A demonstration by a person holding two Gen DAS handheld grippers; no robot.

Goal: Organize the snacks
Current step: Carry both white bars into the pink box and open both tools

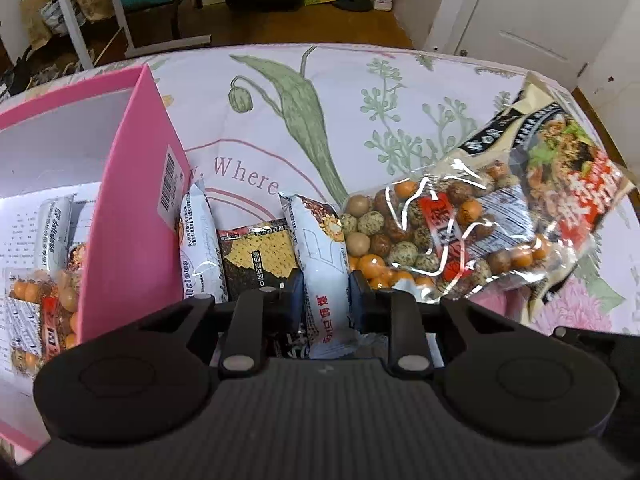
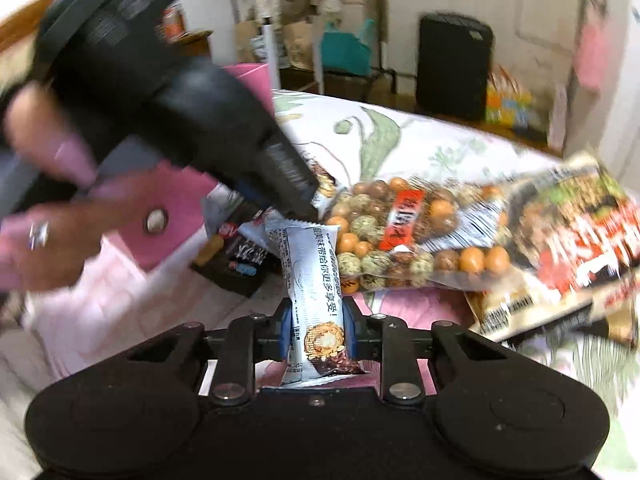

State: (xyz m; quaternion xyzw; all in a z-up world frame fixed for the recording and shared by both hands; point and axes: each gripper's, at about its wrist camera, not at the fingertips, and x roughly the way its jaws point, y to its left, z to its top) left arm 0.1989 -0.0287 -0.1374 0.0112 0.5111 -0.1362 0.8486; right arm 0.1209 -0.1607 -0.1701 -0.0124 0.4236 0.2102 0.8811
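While both grippers clamp a white bar each, the sorting looks to be mid-way: some snacks already lie in the pink box (image 1: 132, 184), the rest wait on the floral cloth (image 1: 280, 120).

The left gripper (image 1: 326, 296) pinches its bar (image 1: 324, 264) across the narrow width, jaws closed on the wrapper, the bar standing between a cracker pack (image 1: 256, 256) and the nut bag (image 1: 432, 236). Gripping it across the short side probably keeps the crinkly wrapper from slipping. The right gripper (image 2: 318, 320) likewise has its jaws closed on a second bar (image 2: 316, 288), held near its lower end so most of its length sticks out ahead. In the right wrist view the left gripper (image 2: 308, 204) sits just beyond that bar's tip, close enough that the two could knock on lifting.

Outward, another bar (image 1: 198, 240) leans at the box's near wall, by the barcode label. The nut bag overlaps a large noodle pack (image 1: 568, 184) that reaches toward the cloth's right edge. Inside the box, a bar (image 1: 54, 236) and a nut bag (image 1: 44, 304) lie on printed paper, with free floor toward its far wall.

Open room lies over the middle and far edge of the cloth; the tight spot is the box wall, which the left bar must clear by rising first.
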